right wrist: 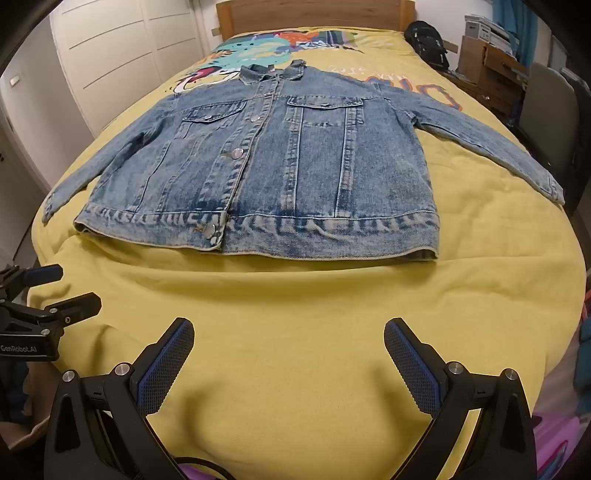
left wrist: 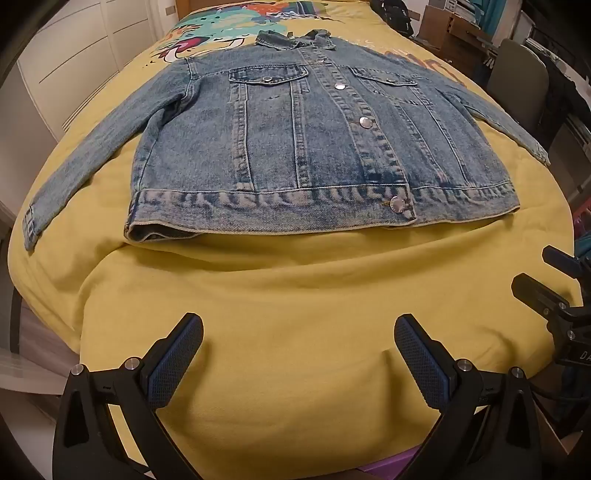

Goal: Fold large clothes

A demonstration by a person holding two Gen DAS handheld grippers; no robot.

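A blue denim jacket lies flat and buttoned, front up, on a yellow bedspread, sleeves spread to both sides and collar toward the headboard. It also shows in the right wrist view. My left gripper is open and empty, held above the bedspread short of the jacket's hem. My right gripper is open and empty, also short of the hem. The right gripper shows at the right edge of the left wrist view, and the left gripper at the left edge of the right wrist view.
The bedspread has a colourful print near the wooden headboard. White wardrobe doors stand to the left. A black backpack, a grey chair and stacked boxes stand to the right.
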